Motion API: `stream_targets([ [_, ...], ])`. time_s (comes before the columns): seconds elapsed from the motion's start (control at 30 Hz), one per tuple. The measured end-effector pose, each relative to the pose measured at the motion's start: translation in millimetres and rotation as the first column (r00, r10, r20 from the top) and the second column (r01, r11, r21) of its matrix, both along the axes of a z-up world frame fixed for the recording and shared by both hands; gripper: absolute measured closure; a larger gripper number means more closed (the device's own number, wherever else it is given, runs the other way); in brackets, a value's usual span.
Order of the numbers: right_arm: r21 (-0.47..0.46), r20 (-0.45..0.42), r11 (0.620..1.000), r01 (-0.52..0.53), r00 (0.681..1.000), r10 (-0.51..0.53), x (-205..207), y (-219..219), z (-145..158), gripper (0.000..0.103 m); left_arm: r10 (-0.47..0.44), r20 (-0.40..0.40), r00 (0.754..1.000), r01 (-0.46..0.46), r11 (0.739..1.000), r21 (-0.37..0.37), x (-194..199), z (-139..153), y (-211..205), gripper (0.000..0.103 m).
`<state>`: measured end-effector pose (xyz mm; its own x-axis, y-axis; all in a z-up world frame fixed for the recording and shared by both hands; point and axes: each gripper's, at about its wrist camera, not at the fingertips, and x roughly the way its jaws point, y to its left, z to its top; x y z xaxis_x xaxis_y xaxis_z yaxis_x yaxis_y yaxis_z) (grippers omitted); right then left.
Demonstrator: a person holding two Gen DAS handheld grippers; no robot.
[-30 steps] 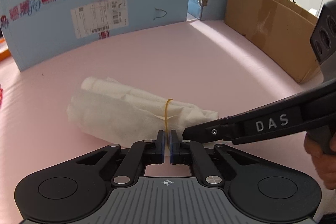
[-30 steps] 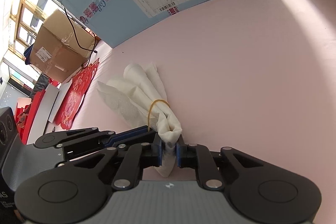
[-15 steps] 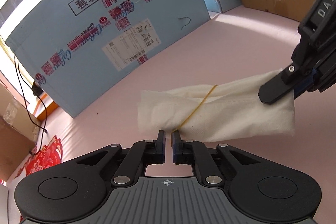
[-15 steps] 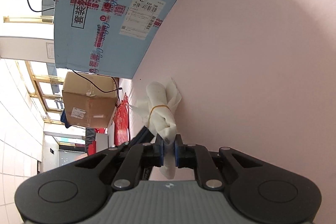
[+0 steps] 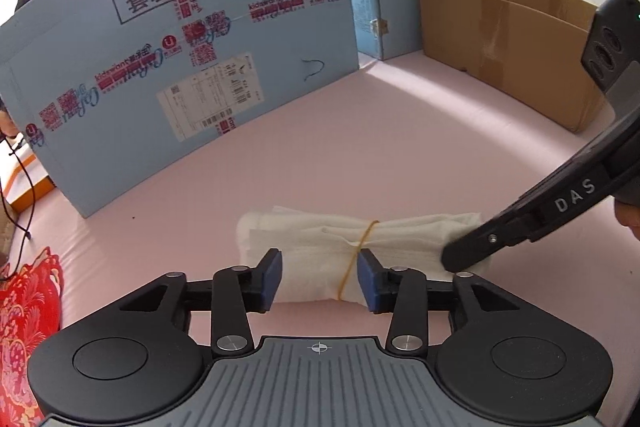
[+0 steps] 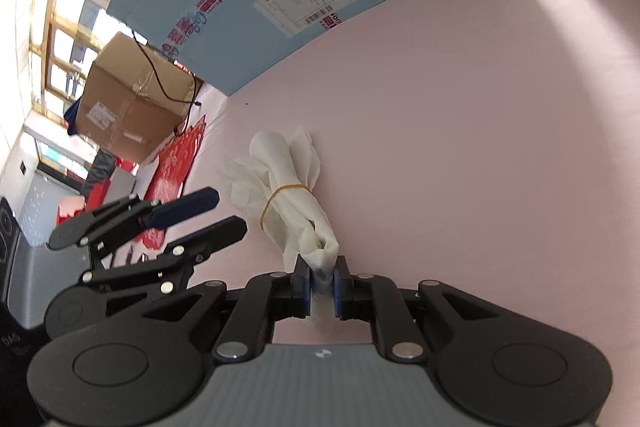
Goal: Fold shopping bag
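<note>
White shopping bag (image 5: 360,247), rolled into a bundle and cinched by a yellow rubber band (image 5: 356,259), lies on the pink worktop (image 5: 400,147) before the blue cardboard panel (image 5: 120,107). My right tool (image 6: 320,281) pinches one end of the roll. My left tool (image 5: 318,277) has just been opening, its pads spread either side of the banded middle, not pressing it.
</note>
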<state>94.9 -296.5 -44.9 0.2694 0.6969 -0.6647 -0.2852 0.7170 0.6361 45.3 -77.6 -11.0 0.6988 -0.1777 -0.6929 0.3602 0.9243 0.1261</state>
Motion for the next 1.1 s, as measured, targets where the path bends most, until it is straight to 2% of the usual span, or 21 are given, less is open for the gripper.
stream_targets([
  [0.03,-0.021,0.008,1.000,-0.012,1.000,0.012,0,0,2,0.090,0.023,0.008,1.000,-0.022,0.999,-0.024,2,0,4,0.032],
  [0.17,-0.100,0.030,0.995,-0.002,1.000,0.006,-2,-2,6,0.081,0.122,-0.029,0.992,-0.125,0.982,-0.145,17,-3,23,0.031],
  [0.33,-0.147,0.053,0.989,0.031,0.998,-0.023,-10,5,8,0.078,0.190,-0.089,0.978,-0.207,0.947,-0.247,31,-12,42,0.025],
  [0.43,-0.159,0.049,0.986,0.050,0.998,-0.043,-13,8,9,0.074,0.211,-0.130,0.969,-0.243,0.912,-0.331,41,-17,55,0.022],
  [0.6,-0.169,0.035,0.980,0.104,0.994,-0.100,-19,15,7,0.058,0.212,-0.236,0.948,-0.300,0.840,-0.453,58,-31,70,0.022],
  [0.9,-0.171,0.040,0.957,0.235,0.972,-0.231,-29,27,9,0.043,0.163,-0.318,0.934,-0.313,0.802,-0.509,69,-49,72,0.022],
  [1.03,-0.181,0.048,0.940,0.290,0.957,-0.286,-30,33,9,0.043,0.136,-0.321,0.937,-0.297,0.796,-0.528,70,-51,72,0.022],
  [1.1,-0.188,0.051,0.928,0.321,0.947,-0.317,-32,34,10,0.047,0.130,-0.325,0.937,-0.296,0.792,-0.534,72,-51,72,0.022],
])
